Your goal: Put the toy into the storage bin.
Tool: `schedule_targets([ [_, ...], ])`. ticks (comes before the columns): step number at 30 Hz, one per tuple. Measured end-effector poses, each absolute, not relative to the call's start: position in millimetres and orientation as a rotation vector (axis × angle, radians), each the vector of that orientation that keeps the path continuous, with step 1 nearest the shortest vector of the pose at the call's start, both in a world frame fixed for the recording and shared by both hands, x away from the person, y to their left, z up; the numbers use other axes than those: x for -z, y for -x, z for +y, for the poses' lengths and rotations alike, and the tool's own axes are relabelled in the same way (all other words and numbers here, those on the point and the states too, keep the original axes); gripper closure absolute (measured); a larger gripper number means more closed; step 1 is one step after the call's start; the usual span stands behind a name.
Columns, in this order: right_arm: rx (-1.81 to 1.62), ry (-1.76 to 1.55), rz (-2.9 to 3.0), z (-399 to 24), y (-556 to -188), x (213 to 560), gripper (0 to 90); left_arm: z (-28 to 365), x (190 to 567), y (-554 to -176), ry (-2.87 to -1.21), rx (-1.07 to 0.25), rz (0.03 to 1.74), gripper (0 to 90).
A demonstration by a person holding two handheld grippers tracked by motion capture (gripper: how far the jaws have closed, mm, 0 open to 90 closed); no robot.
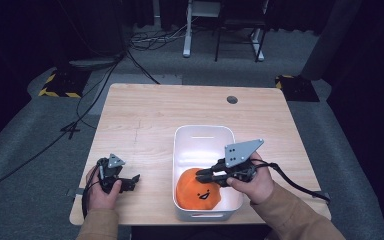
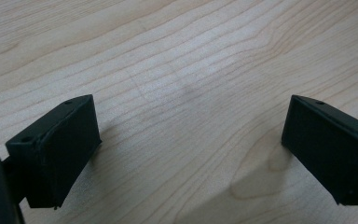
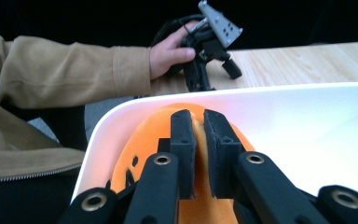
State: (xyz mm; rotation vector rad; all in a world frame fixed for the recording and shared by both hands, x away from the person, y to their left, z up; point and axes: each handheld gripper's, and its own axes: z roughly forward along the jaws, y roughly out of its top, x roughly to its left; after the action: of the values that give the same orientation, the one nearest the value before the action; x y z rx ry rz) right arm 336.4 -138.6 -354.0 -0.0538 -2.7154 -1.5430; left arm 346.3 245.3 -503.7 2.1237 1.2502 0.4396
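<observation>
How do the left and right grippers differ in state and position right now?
The left gripper is open with nothing between its jaws, low over bare table; the right gripper is nearly shut, pinching a fold of the orange plush toy inside the white bin. Both are hand-held with black jaws.
</observation>
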Motion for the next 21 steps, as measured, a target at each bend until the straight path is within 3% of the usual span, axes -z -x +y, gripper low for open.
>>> schedule_targets([
  [21,1.362,0.111,-2.674,-152.9,-336.6,376.9,74.3,245.5,503.6,-346.3,-2.127,-0.439,1.249,4.5],
])
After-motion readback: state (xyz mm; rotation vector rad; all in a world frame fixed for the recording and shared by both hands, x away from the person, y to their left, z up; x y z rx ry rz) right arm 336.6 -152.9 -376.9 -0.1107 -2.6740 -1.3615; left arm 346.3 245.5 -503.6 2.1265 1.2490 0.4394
